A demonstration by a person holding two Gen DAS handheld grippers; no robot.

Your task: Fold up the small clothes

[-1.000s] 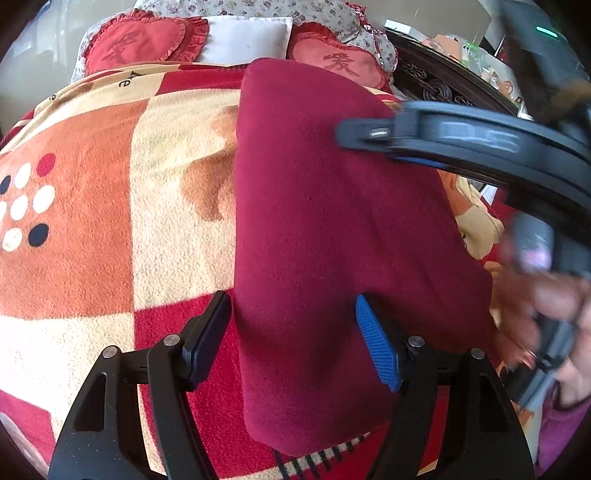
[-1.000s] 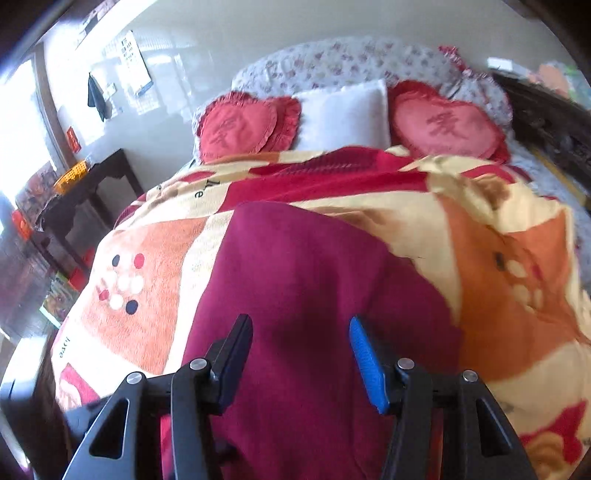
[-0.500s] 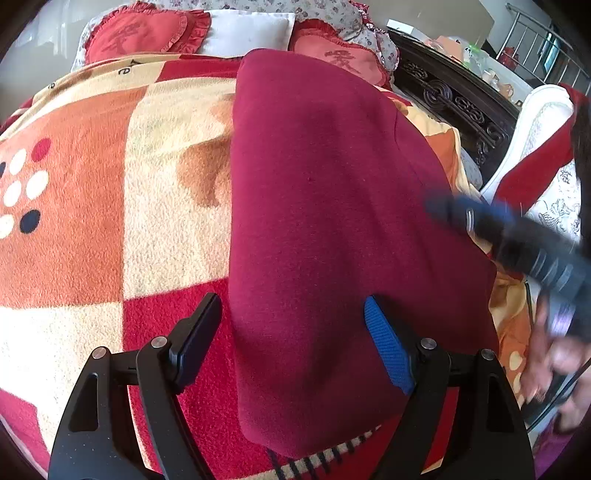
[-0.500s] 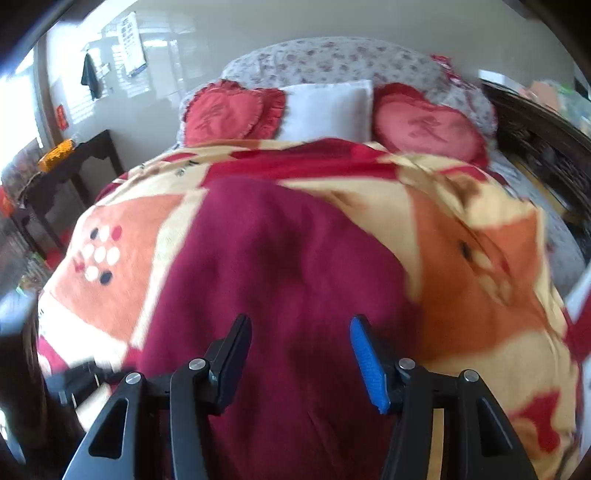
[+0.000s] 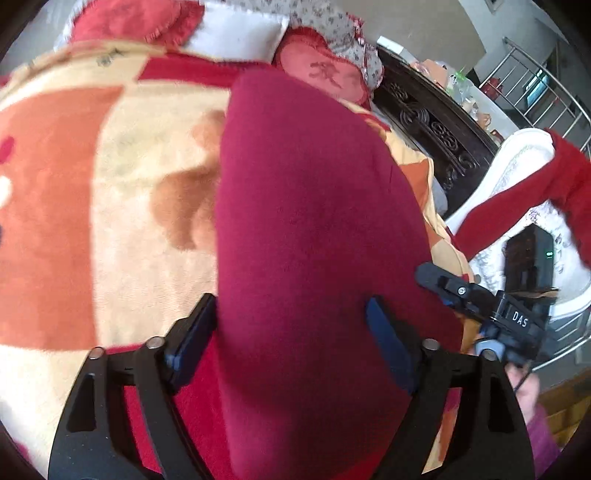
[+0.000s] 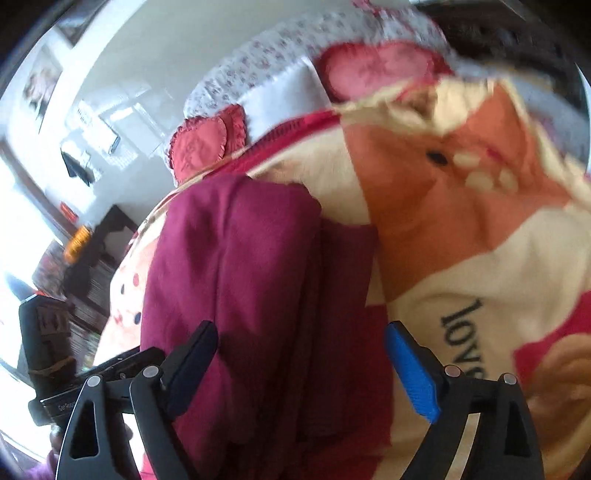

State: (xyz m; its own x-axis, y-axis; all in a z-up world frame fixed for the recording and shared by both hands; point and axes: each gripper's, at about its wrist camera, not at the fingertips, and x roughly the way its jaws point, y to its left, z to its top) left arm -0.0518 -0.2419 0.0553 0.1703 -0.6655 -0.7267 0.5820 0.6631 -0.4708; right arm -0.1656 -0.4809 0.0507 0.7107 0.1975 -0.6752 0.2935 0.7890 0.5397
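Observation:
A dark red garment (image 5: 314,229) lies folded in a long strip on the patterned blanket (image 5: 110,229) of a bed. My left gripper (image 5: 291,325) is open above its near end, one finger at its left edge. In the right wrist view the garment (image 6: 243,280) shows layered folds along its right side. My right gripper (image 6: 301,350) is open and empty over the garment's near right part. The right gripper also shows in the left wrist view (image 5: 480,299), low at the garment's right edge. The left gripper's body (image 6: 48,350) shows at the left of the right wrist view.
Heart-shaped red cushions (image 5: 325,74) and a white pillow (image 5: 236,33) lie at the head of the bed. A dark carved wooden frame (image 5: 436,125) runs along the right side. A white chair (image 5: 517,177) with a red garment (image 5: 524,199) draped over it stands beyond it.
My right gripper has swung down to the garment's right side and tilted. My left gripper has moved closer over the garment's near end. Both stay open.

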